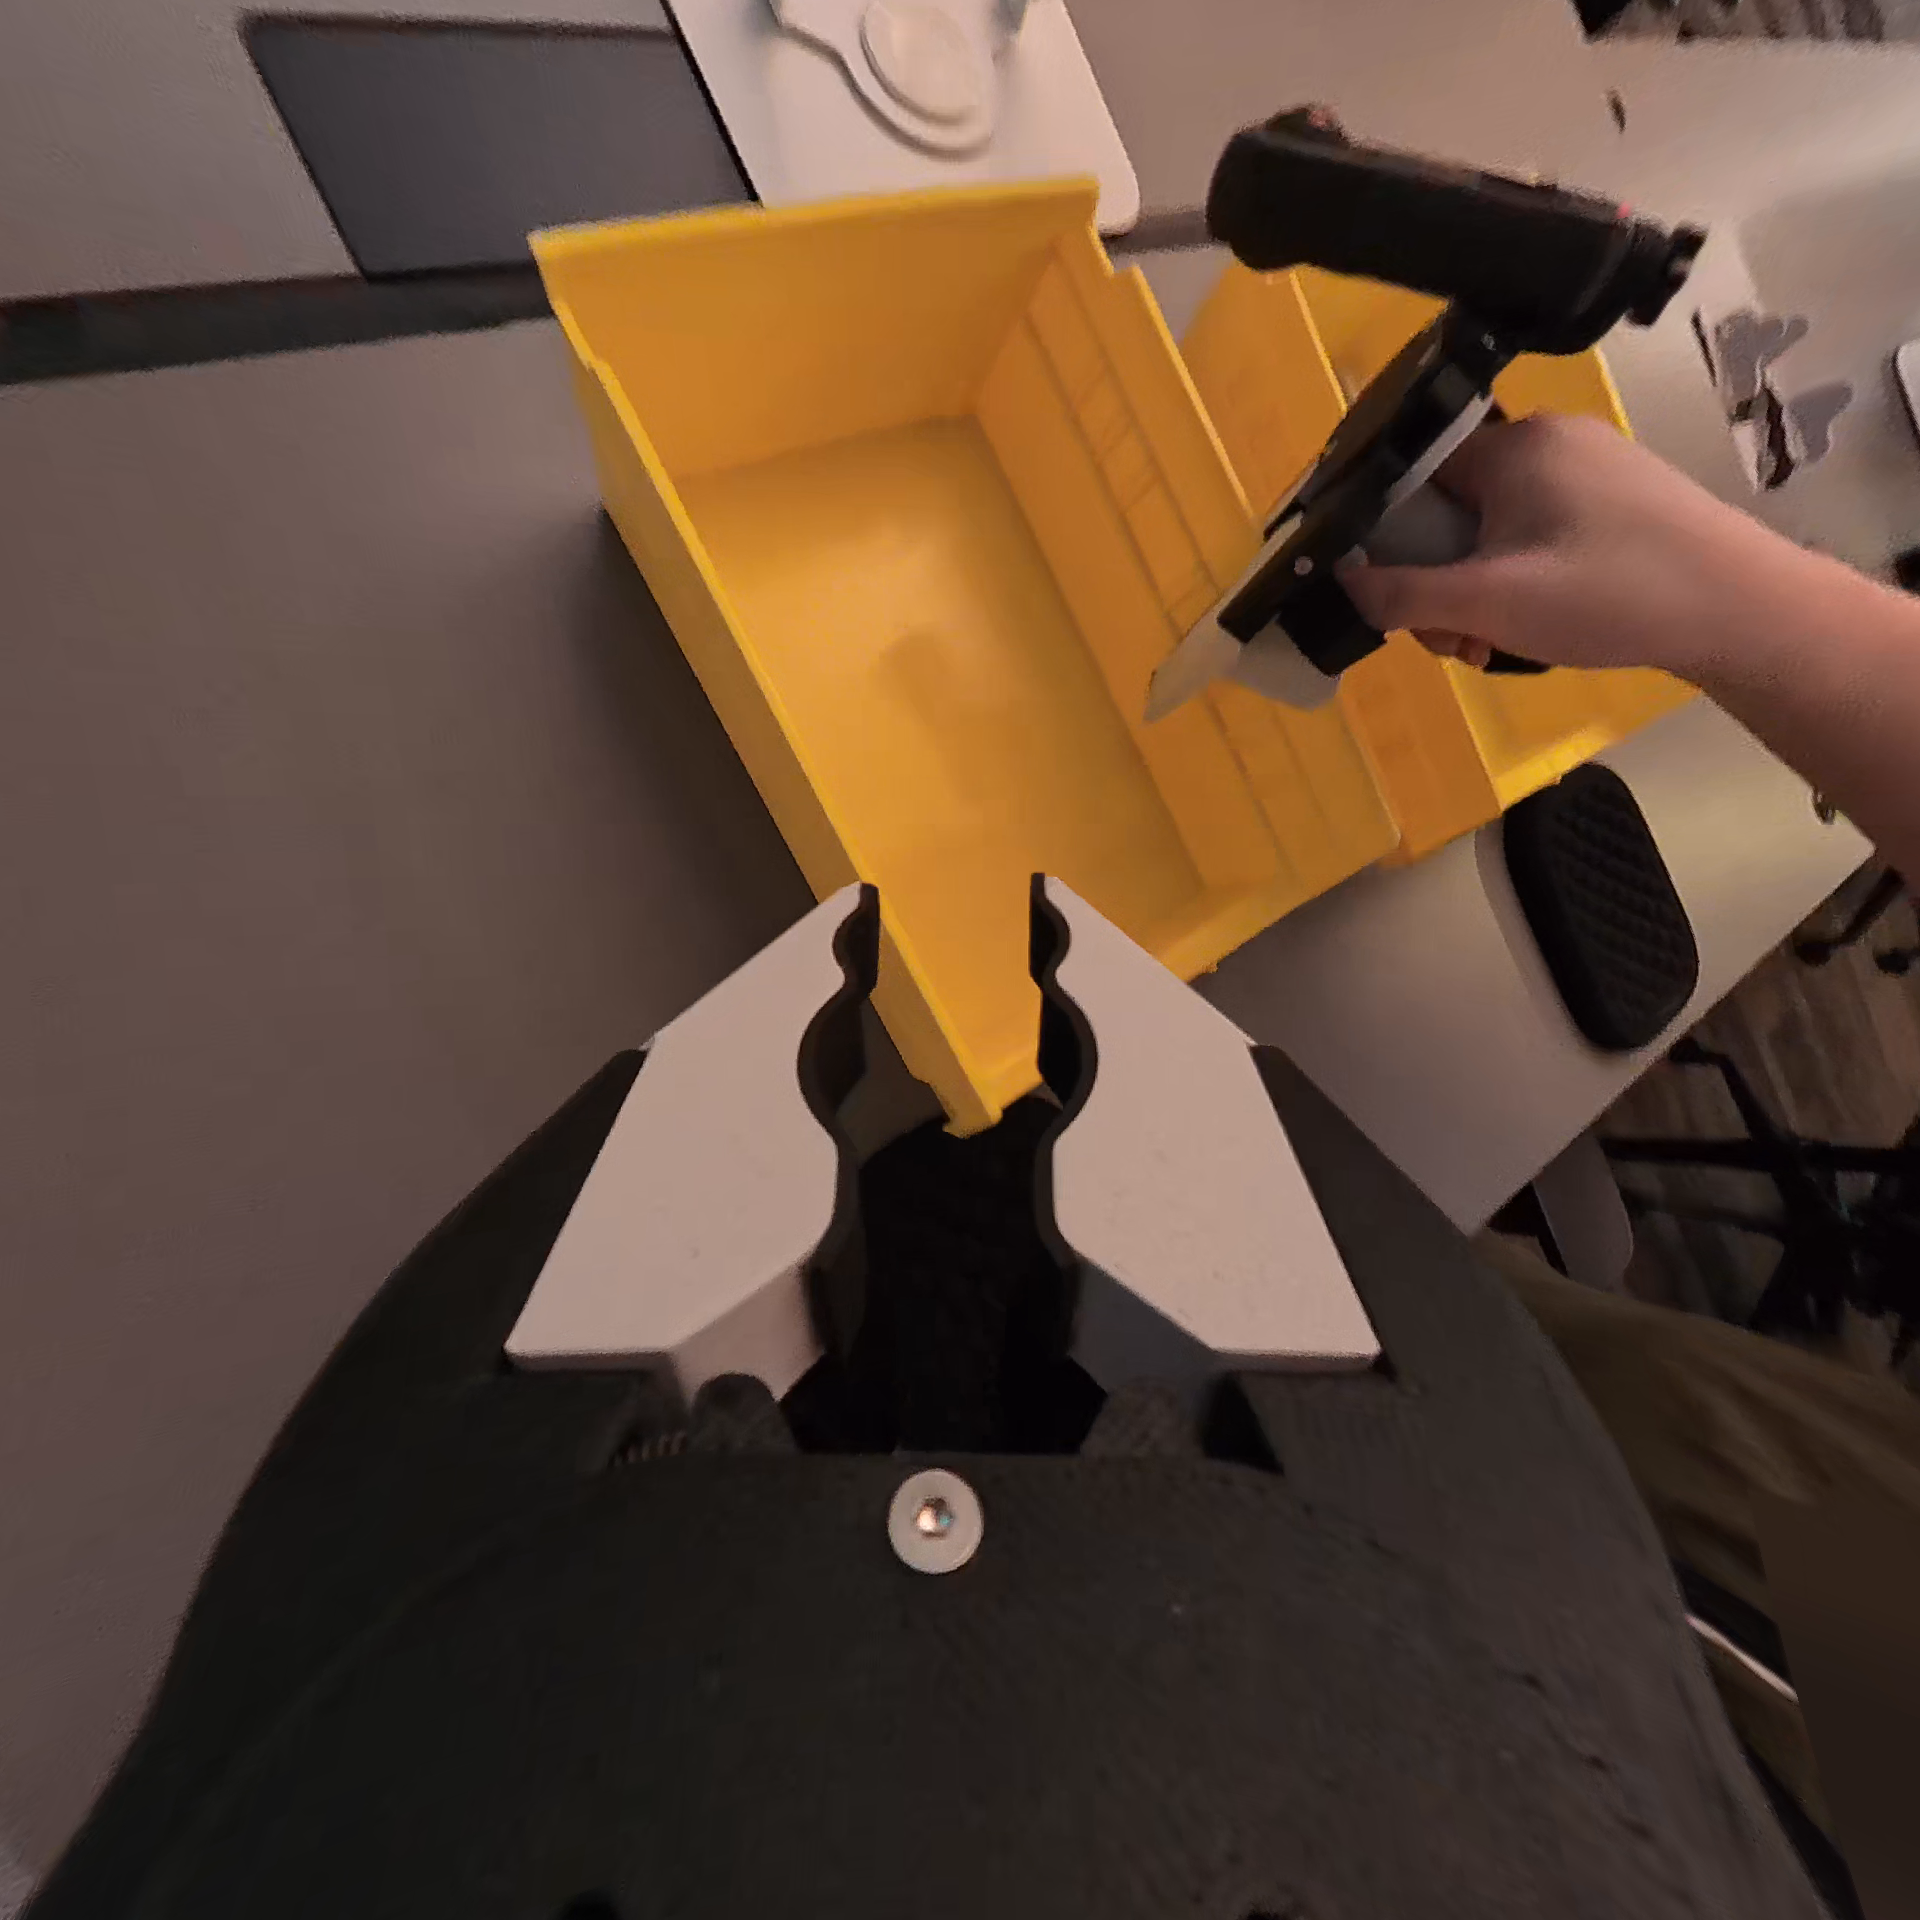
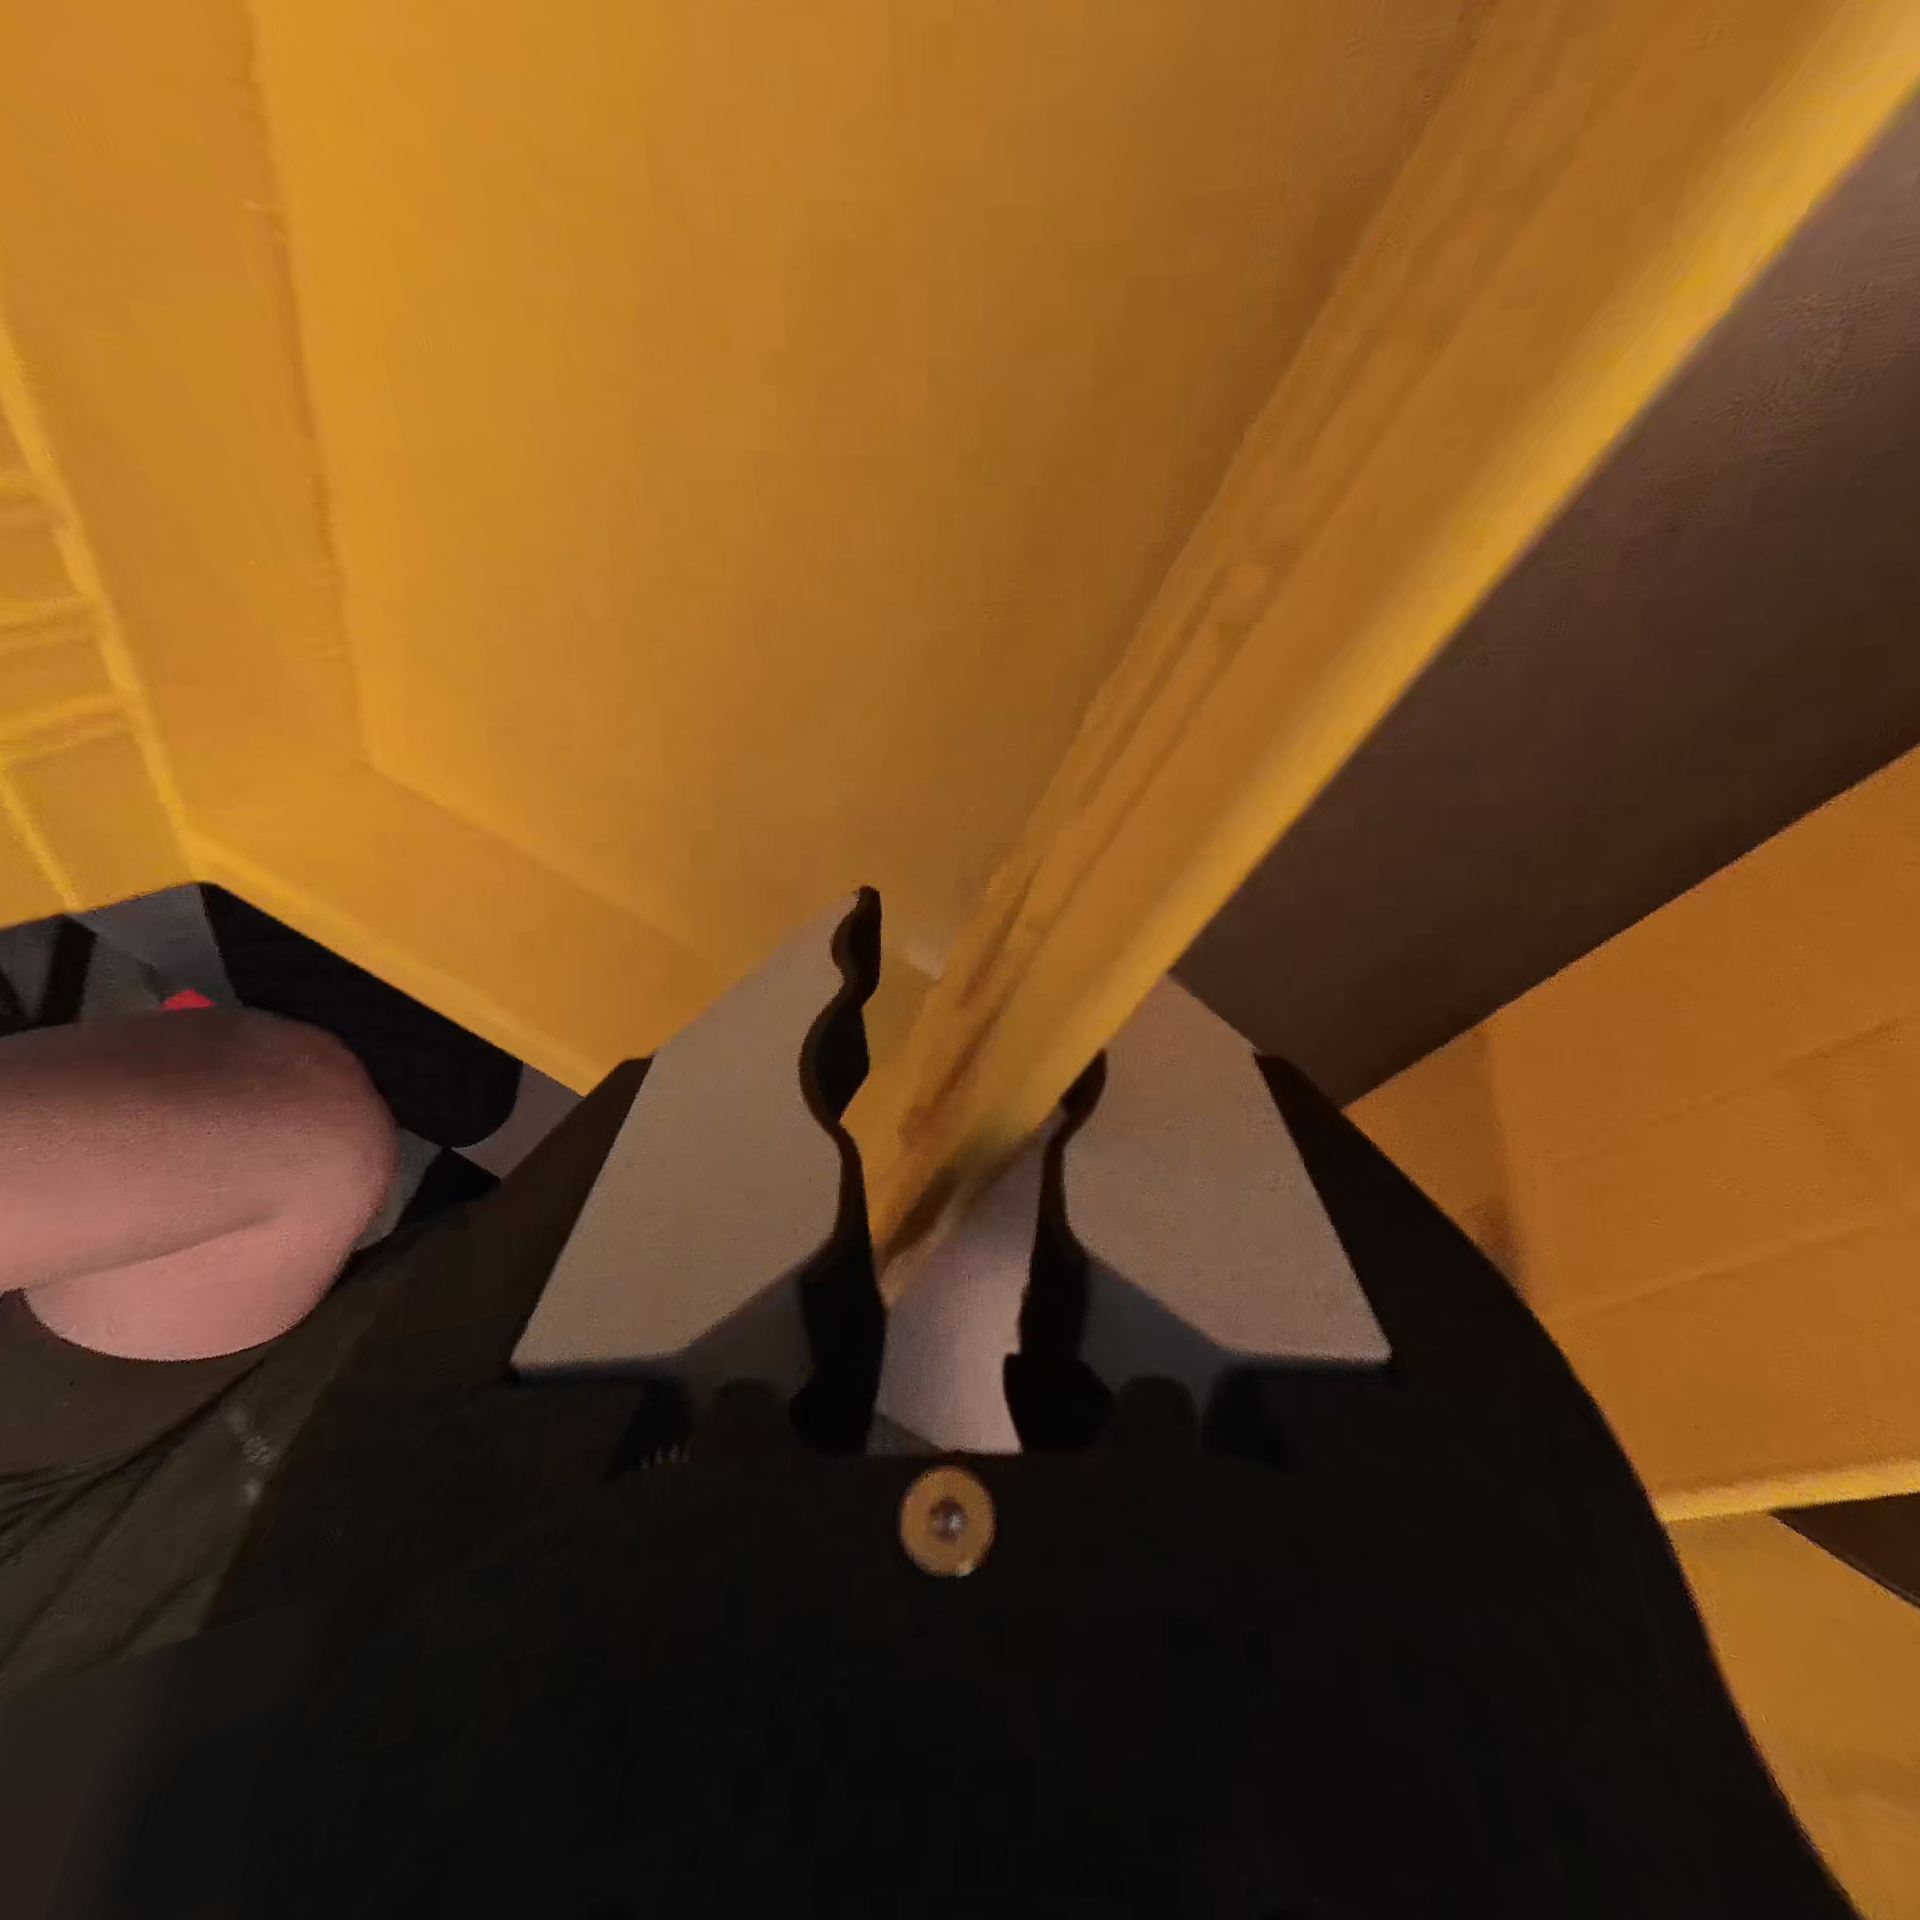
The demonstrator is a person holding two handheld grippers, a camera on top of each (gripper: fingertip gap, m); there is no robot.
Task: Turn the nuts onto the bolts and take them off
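Observation:
An empty yellow bin (image 1: 790, 343) stands on the grey table (image 1: 260, 727). No nuts or bolts show in either view. My left gripper (image 1: 956, 904) straddles the bin's near left wall at its front corner, one finger outside and one inside, closed on it. My right gripper (image 1: 1164, 696) reaches down over the bin's right wall. In the right wrist view it (image 2: 977, 977) is closed across that wall's thick rim (image 2: 1195, 623), and the rim hides its right fingertip. The bin's inner face (image 2: 675, 416) fills that view.
A second yellow bin (image 1: 1538, 717) stands against the first on the right and also shows in the right wrist view (image 2: 1662, 1143). A black textured pad (image 1: 1600, 914) lies near the table's right edge. A dark mat (image 1: 488, 145) and a white plate (image 1: 914, 94) are at the back. The gap from one gripper's tips to the other's is roughly 25 cm. The left gripper is farther from the white plate (image 1: 914, 94), some 45 cm, than the right, some 30 cm.

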